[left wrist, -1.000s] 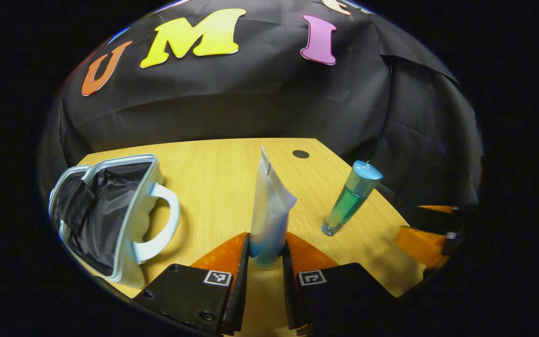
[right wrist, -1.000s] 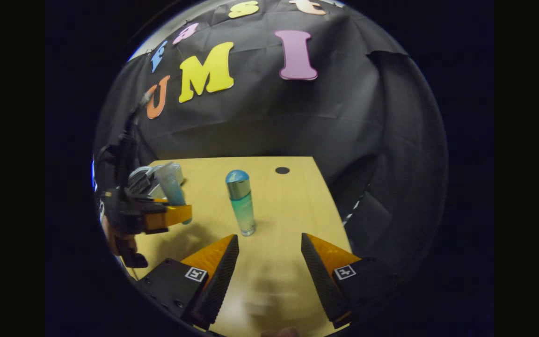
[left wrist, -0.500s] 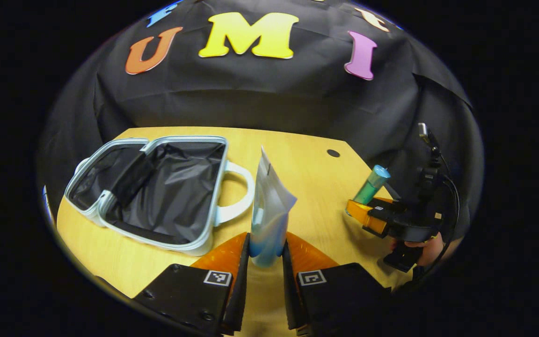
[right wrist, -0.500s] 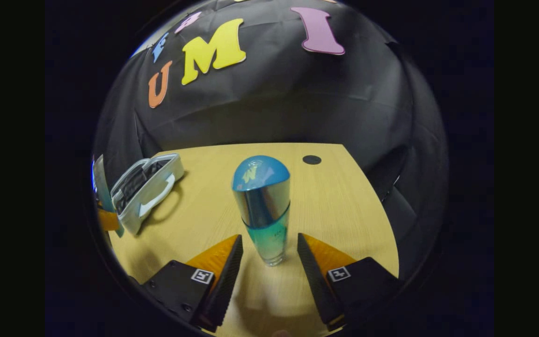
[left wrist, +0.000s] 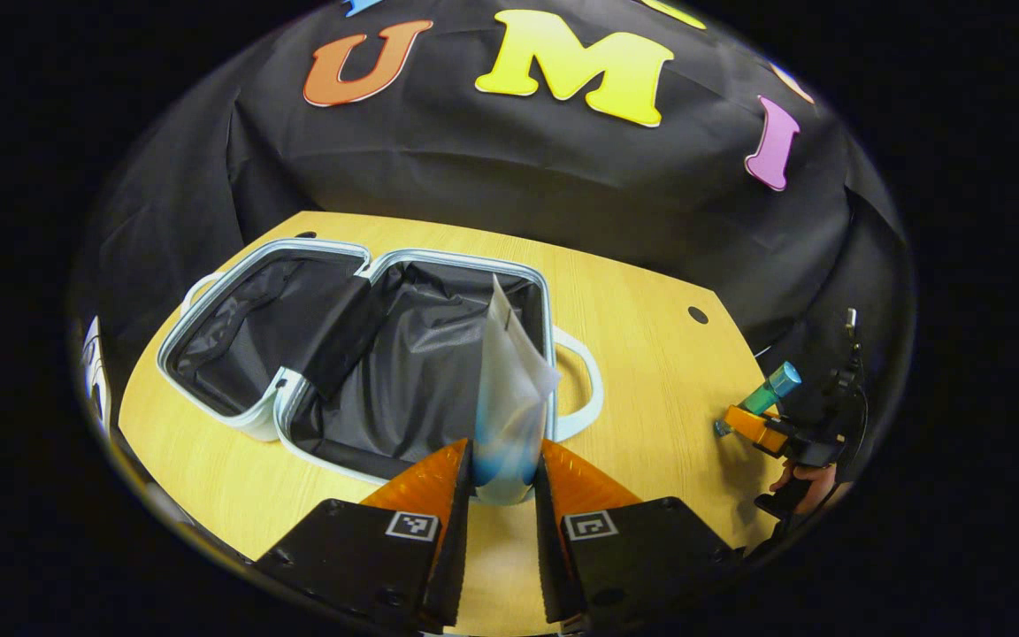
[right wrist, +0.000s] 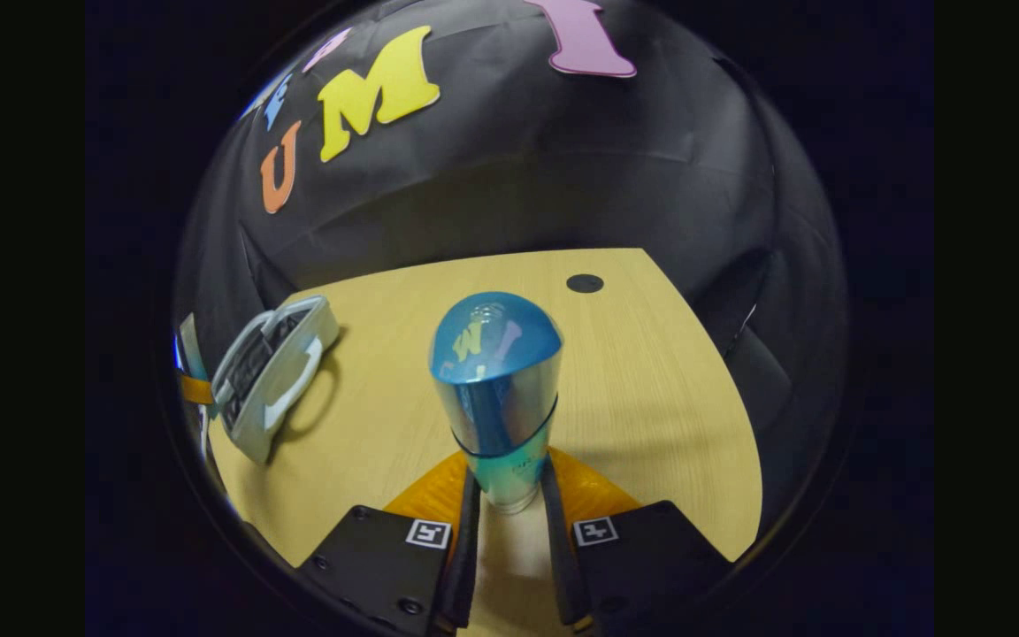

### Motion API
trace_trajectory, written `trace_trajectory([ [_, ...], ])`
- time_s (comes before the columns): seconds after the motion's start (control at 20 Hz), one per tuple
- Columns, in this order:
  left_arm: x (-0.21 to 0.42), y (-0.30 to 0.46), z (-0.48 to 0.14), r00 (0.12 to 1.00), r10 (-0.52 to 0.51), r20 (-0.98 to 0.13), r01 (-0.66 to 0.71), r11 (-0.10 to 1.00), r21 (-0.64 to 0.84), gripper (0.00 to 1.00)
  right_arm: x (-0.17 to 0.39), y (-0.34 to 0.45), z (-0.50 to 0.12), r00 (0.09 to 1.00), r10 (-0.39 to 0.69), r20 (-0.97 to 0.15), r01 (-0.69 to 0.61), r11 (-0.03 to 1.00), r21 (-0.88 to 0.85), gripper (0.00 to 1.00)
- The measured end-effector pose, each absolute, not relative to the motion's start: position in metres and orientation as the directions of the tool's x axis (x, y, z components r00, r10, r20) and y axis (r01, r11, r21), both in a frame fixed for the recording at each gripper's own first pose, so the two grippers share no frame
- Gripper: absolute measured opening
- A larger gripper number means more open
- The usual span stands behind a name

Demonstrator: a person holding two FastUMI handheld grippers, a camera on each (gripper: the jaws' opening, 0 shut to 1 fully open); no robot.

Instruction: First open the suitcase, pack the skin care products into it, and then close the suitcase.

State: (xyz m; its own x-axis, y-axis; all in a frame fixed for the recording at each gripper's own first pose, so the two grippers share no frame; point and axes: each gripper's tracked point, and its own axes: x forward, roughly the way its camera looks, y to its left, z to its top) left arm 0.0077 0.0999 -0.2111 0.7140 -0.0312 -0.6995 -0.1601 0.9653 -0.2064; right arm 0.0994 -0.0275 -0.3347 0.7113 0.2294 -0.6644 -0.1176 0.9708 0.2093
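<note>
Left gripper (left wrist: 503, 482) sat bottom centre of the left gripper view, fingers pinched on the lower end of a white and blue tube (left wrist: 509, 398), tube standing upright with its flat crimped end pointing up. Just beyond it, centre left of the frame, the suitcase (left wrist: 368, 354) lay open flat on the wooden table (left wrist: 651, 354), both black-lined halves facing up, white handle toward the right side. Tube overlapped the nearer half in the picture, so the suitcase lay straight ahead of and below this gripper; whether the tube was already over the rim or just short of it could not be told. Right gripper (right wrist: 509, 522) at bottom centre of the right gripper view, fingers narrowed against the base of a teal bottle (right wrist: 496, 398) with a blue rounded cap, bottle upright, long axis vertical, base seemingly at the table. In that view the suitcase (right wrist: 271, 380) was far off at the left edge, well apart from the bottle. In the left gripper view the right gripper (left wrist: 762, 429) with the bottle (left wrist: 762, 400) and a hand (left wrist: 801, 482) showed at the right edge. Judgement: left one was nearer, likely drops first; the bottle has a long carry leftward.
</note>
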Motion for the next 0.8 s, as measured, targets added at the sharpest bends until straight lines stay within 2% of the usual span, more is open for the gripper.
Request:
trace_trajectory([
  [0.25,0.019,0.143,-0.233,0.549,-0.122,-0.827,-0.128,0.965,-0.227,0.38,0.066,-0.005,-0.293,0.677,0.331,-0.657,-0.152,0.937,0.316,0.34],
  [0.5,0.032,0.153,-0.275,0.336,-0.237,-0.911,-0.095,0.954,-0.284,0.38,0.035,0.012,-0.247,0.658,0.406,-0.634,-0.092,0.879,0.467,0.31],
  [0.65,0.034,0.160,-0.299,0.206,-0.257,-0.944,-0.082,0.957,-0.279,0.38,0.018,0.011,-0.226,0.670,0.413,-0.617,-0.067,0.861,0.504,0.33],
  [0.8,0.037,0.164,-0.313,0.124,-0.256,-0.959,-0.072,0.961,-0.266,0.37,0.005,0.010,-0.208,0.685,0.413,-0.600,-0.102,0.870,0.483,0.33],
])
